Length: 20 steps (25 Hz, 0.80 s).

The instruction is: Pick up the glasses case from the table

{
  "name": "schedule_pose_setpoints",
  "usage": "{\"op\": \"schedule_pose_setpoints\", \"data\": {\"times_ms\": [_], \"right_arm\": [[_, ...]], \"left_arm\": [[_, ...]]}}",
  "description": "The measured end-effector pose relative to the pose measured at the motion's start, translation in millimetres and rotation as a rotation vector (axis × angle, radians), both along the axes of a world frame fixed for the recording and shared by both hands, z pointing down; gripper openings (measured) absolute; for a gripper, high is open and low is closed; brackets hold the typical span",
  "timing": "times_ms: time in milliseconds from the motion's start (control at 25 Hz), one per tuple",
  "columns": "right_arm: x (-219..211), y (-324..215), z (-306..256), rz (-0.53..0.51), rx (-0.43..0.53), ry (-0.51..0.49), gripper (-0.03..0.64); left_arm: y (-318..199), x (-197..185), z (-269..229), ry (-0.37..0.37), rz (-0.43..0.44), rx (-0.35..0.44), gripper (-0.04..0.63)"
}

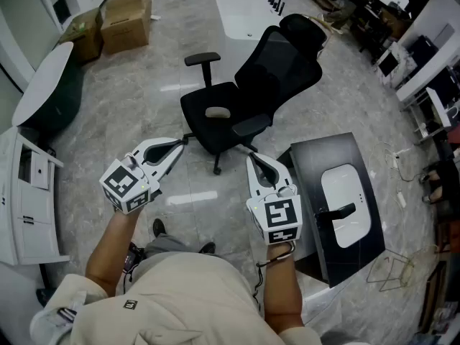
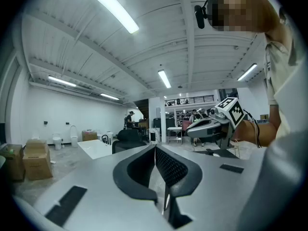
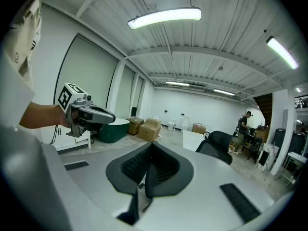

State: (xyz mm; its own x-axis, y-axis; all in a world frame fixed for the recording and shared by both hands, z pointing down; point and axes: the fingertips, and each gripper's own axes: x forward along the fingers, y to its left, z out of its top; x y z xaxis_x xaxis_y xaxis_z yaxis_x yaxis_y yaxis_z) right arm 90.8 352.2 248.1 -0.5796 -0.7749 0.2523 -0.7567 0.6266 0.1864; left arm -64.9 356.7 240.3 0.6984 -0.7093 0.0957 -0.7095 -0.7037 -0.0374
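The white oval glasses case (image 1: 345,203) lies on a small black table (image 1: 323,157) at the right of the head view, with a black object (image 1: 335,213) against its left side. My right gripper (image 1: 251,157) hangs shut and empty over the floor, left of the table's near-left corner. My left gripper (image 1: 185,141) is further left, also shut and empty, pointing toward the chair. In the left gripper view the jaws (image 2: 155,148) meet with nothing between them. The right gripper view shows its jaws (image 3: 151,146) closed likewise; the case is not in either gripper view.
A black office chair (image 1: 251,92) stands just beyond both grippers. Cardboard boxes (image 1: 126,16) and a white tub (image 1: 244,13) sit at the back, a dark green tub (image 1: 50,85) and a white cabinet (image 1: 25,192) at the left. A wire frame (image 1: 392,272) lies right of the table.
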Motion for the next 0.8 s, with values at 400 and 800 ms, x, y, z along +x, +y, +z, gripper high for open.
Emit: {"op": "schedule_pose_setpoints", "data": {"times_ms": [400, 800], "right_arm": [[-11.9, -0.9, 7.7, -0.016, -0.022, -0.003, 0.021], [-36.5, -52.5, 28.6, 0.046, -0.062, -0.021, 0.026]], "left_arm": [[5.4, -12.5, 4.8, 0.002, -0.02, -0.021, 0.02], [-51.6, -39.6, 30.7, 0.024, 0.025, -0.065, 0.02]]}}
